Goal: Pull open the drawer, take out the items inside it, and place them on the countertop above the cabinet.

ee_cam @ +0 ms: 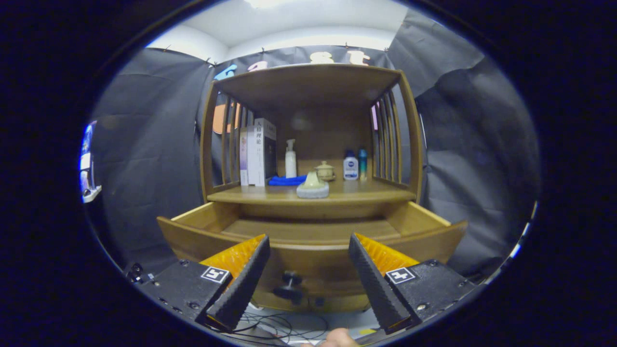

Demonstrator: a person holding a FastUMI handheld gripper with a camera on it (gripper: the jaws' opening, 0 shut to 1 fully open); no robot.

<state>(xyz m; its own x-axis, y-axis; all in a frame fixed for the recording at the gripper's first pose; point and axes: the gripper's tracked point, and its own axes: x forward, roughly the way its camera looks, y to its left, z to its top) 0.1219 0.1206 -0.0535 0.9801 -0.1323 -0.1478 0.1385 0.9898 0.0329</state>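
Spread wide and holding nothing, the gripper [308, 250] faces the pulled-out drawer [311, 236], its front edge at 12 o'clock just ahead of the fingers. Its knob [289, 285] sits between them. Beyond, the countertop [366, 193] carries a sponge [312, 187] near its front edge.

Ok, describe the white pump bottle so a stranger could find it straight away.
On the countertop above the open drawer, look just right of the upright books. The pump bottle stands behind the blue cloth, tall, white, with a nozzle.
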